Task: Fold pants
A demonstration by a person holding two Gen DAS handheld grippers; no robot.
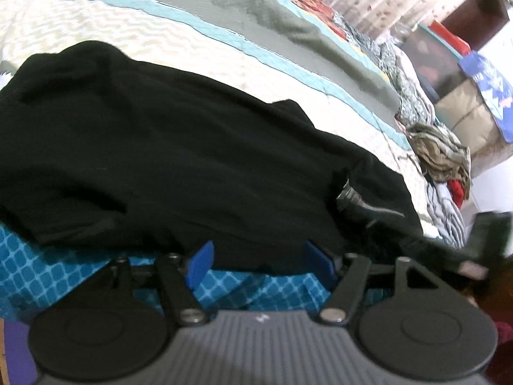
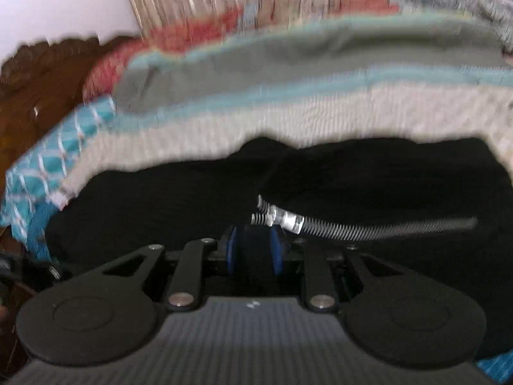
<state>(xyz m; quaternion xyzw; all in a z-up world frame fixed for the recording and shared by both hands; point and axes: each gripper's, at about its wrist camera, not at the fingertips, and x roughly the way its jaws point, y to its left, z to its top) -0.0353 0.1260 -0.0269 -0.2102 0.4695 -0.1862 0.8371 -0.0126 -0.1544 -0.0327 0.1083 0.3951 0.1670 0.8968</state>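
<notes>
The black pants [image 1: 166, 147] lie bunched across a bed, and their metal zipper [image 1: 349, 195] shows near the right end. My left gripper [image 1: 259, 264] is at the pants' near edge. Its blue pads [image 1: 202, 266] stand wide apart, with only bedsheet and the cloth's edge between them. The right wrist view is blurred. There the pants [image 2: 160, 205] fill the middle and the zipper [image 2: 288, 219] runs off to the right. My right gripper [image 2: 255, 252] sits just below the zipper, its blue pads [image 2: 277, 252] a narrow gap apart, with black cloth in the gap.
The bed has a cream quilt [image 1: 128, 35] with teal and grey bands and a blue checked sheet [image 1: 48, 272] at the near edge. Crumpled clothes [image 1: 442, 157] lie at the bed's right end, with boxes [image 1: 465, 109] beyond. A brown headboard [image 2: 41, 89] stands at the left.
</notes>
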